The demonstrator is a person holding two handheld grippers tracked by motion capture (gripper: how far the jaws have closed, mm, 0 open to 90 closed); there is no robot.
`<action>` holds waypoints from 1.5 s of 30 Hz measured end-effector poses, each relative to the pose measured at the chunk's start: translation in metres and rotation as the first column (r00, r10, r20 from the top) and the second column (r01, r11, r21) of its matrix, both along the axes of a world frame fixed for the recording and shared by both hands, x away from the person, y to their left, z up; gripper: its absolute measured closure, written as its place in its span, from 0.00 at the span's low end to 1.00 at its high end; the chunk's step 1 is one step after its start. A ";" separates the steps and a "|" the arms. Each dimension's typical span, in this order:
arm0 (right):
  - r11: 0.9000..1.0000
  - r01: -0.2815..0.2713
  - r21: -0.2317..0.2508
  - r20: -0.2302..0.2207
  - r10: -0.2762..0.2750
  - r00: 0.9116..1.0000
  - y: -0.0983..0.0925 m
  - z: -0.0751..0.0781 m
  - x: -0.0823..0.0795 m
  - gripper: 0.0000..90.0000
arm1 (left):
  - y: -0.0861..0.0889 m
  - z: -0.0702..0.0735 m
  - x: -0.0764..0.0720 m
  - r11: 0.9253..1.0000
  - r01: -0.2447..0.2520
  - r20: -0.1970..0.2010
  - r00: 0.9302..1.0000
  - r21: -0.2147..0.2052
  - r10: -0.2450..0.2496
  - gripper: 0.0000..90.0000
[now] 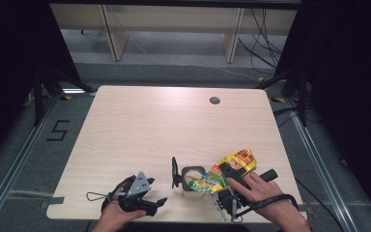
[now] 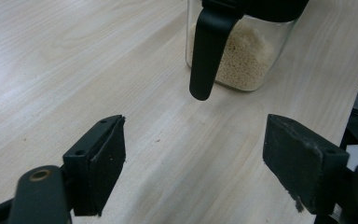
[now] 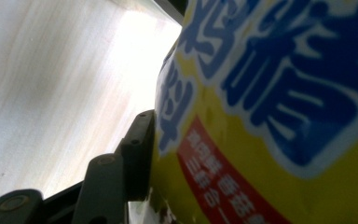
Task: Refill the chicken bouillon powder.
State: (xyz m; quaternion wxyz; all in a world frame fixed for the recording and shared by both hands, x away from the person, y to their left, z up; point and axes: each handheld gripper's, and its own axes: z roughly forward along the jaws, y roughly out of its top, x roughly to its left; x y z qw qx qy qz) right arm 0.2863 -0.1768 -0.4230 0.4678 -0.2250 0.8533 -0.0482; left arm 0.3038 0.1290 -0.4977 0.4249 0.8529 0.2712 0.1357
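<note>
Two grippers work the desk (image 1: 125, 125): the right gripper (image 1: 227, 186) pinches a yellow bag (image 1: 232, 164) tilted over the jar (image 1: 193, 178), while the left gripper (image 1: 147, 203) rests spread, just left of it.

Black left gripper (image 1: 162, 200) with grey three-cornered plate; black right gripper (image 1: 218, 178) trailing black cable.

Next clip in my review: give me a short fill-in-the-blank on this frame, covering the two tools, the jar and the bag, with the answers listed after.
1. The right tool is shut on a yellow ____.
2. The left tool has its jaws ____, with nothing between them.
3. The glass jar holds pale ____.
4. The bag is tilted with its lower end over the jar's open ____.

Missing words: bag; open; grains; top
</note>
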 end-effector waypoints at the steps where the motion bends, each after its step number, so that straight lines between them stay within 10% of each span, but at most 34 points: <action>1: 0.999 0.037 -0.002 0.007 -0.037 0.999 -0.001 0.000 -0.003 0.56 | -0.001 -0.001 -0.002 1.000 -0.022 -0.020 1.000 -0.012 0.021 0.23; 4: 0.999 0.043 0.015 0.027 -0.043 0.999 -0.002 0.002 -0.004 0.56 | -0.002 -0.001 -0.001 1.000 -0.024 -0.016 1.000 -0.015 0.024 0.23; 7: 0.996 -0.078 -0.052 0.036 0.079 0.996 0.005 0.006 0.001 0.56 | -0.002 -0.001 -0.002 1.000 -0.021 -0.020 1.000 -0.015 0.021 0.23; 12: 0.997 -0.055 -0.053 0.036 0.056 0.998 0.004 0.006 0.004 0.56 | -0.001 -0.001 -0.002 1.000 -0.022 -0.018 1.000 -0.014 0.022 0.23; 13: 0.999 0.041 0.001 0.038 -0.041 0.998 -0.001 0.002 -0.001 0.56 | -0.002 -0.001 -0.002 1.000 -0.020 -0.020 1.000 -0.014 0.020 0.23; 19: 0.998 -0.053 -0.036 0.034 0.054 0.998 -0.001 0.007 0.008 0.56 | -0.002 -0.001 -0.001 1.000 -0.022 -0.016 1.000 -0.013 0.022 0.23; 20: 0.998 0.060 0.022 0.026 -0.061 0.998 -0.006 0.002 0.002 0.56 | -0.001 -0.001 -0.001 1.000 -0.020 -0.007 1.000 -0.006 0.020 0.23; 22: 0.996 0.075 0.049 0.013 -0.075 0.997 -0.007 0.002 0.002 0.56 | -0.001 -0.001 -0.002 1.000 -0.023 -0.018 1.000 -0.016 0.023 0.23; 26: 0.998 -0.061 -0.022 0.027 0.062 0.998 -0.005 0.009 0.011 0.56 | -0.001 -0.001 -0.001 1.000 -0.025 -0.017 1.000 -0.015 0.025 0.23; 45: 0.984 0.005 0.177 -0.112 0.015 0.994 -0.030 0.007 0.028 0.57 | -0.001 -0.001 -0.001 1.000 -0.021 -0.020 1.000 -0.012 0.021 0.23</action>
